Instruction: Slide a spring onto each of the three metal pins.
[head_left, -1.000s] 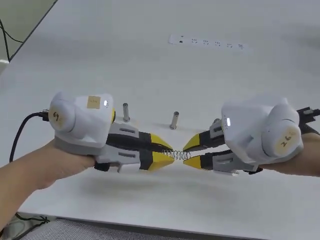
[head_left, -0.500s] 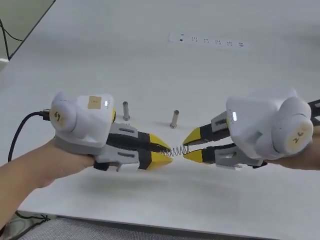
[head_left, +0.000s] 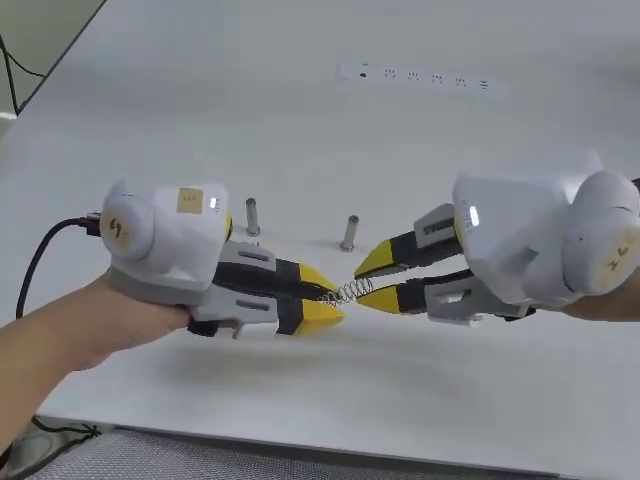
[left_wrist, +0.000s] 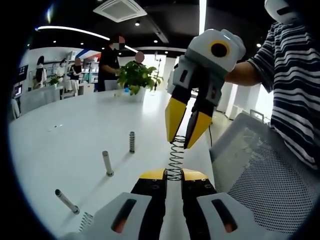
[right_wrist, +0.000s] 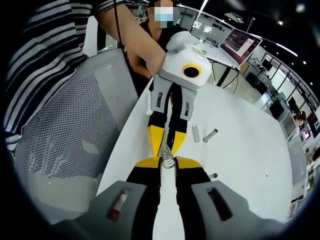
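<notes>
In the head view a short metal spring (head_left: 348, 292) bridges the two yellow-tipped grippers above the white table. My left gripper (head_left: 327, 302) is shut on its left end, and its own view shows the spring (left_wrist: 175, 157) rising from its tips (left_wrist: 173, 174). My right gripper (head_left: 362, 284) pinches the other end, with the coil (right_wrist: 167, 161) between its pads. Two bare pins (head_left: 252, 218) (head_left: 349, 233) stand behind the grippers. In the left gripper view, a farther pin (left_wrist: 132, 142) carries a spring and a loose spring (left_wrist: 86, 220) lies near.
A white power strip (head_left: 412, 82) lies far back on the table (head_left: 300, 130). The table's front edge runs just under the grippers. A grey mesh chair (right_wrist: 70, 150) stands beside the table. People stand in the background around another table (left_wrist: 70, 107).
My right gripper has risen and drawn slightly to the right. The spring now slants up towards it instead of lying level. The left gripper has stayed put.
</notes>
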